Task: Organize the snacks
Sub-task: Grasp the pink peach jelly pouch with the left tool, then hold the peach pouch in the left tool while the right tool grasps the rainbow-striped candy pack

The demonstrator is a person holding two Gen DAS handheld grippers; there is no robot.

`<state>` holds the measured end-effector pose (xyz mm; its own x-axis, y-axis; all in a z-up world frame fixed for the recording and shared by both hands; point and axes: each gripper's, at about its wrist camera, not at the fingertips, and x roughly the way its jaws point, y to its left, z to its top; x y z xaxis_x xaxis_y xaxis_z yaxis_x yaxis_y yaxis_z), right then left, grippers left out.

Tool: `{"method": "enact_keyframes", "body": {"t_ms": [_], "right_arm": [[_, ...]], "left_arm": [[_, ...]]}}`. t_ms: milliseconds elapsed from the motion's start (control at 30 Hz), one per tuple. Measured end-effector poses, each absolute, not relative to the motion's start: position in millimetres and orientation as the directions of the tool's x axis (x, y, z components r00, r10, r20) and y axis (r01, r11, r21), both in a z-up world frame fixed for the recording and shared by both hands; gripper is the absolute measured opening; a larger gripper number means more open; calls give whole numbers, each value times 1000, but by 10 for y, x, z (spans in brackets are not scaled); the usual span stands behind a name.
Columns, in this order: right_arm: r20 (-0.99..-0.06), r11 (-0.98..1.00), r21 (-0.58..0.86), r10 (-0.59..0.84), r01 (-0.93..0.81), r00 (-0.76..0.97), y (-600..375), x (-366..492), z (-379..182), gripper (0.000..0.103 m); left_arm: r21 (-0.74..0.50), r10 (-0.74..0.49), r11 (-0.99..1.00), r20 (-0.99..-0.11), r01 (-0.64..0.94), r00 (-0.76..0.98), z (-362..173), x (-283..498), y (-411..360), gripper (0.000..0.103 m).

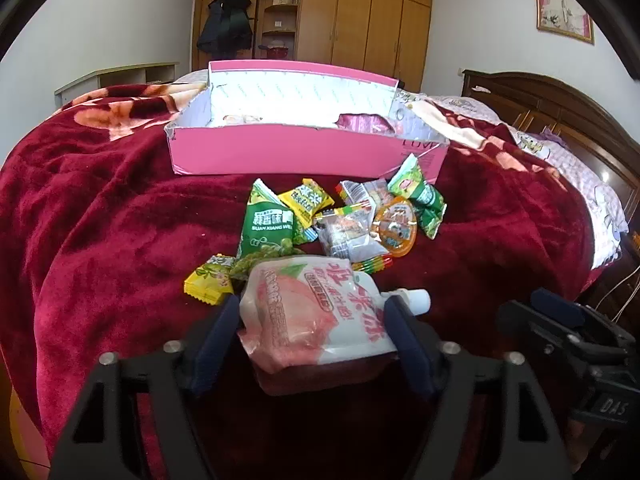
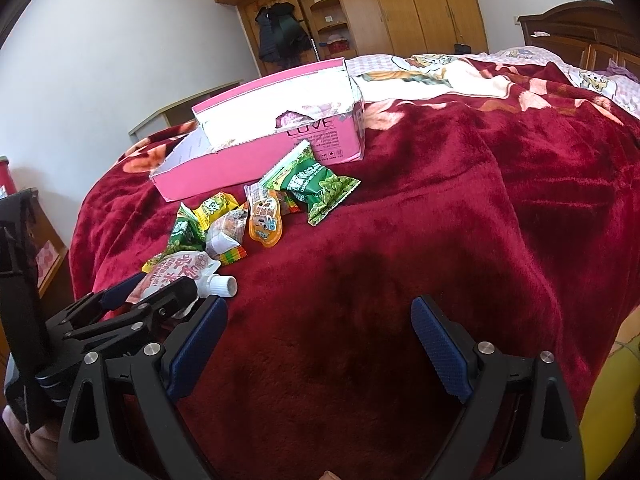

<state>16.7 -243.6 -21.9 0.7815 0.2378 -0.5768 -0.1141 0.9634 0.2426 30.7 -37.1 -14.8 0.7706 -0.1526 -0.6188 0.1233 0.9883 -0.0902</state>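
My left gripper point(image 1: 312, 320) has its pads pressed on the white-and-pink spouted jelly pouch point(image 1: 316, 312), low over the crimson plush blanket point(image 1: 100, 240). My right gripper point(image 2: 318, 344) hangs wide and empty. Beyond lies a loose pile of small wrapped snacks point(image 1: 340, 220), not yet sorted; the pink cardboard box point(image 1: 300, 156) holds only a few packets.

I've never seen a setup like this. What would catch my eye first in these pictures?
Probably the left gripper closed around a white and pink drink pouch with a spout, low in the left view. Just beyond it a bright heap of green, yellow and orange snack packets lies on a deep red blanket, and behind them sits an open pink box. The right gripper stands open over bare blanket.
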Motion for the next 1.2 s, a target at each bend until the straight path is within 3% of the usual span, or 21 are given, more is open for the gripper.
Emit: {"method": "enact_keyframes", "body": {"t_ms": [500,867,1200], "right_arm": [[-580,966,235,232,-112,781,-2418,143,-227,95],[-587,960,249,257,-130,768,-2343,167,-202,94],[-608,952,247,299,-183,735,-2133,264,-197,72]], "left_arm": [[-88,-151,988,-583,123,798,35,187,-258,71],[-94,-70,995,-534,23,843,219,184,116,71],[-83,35,992,-532,-93,846,134,264,465,72]]}}
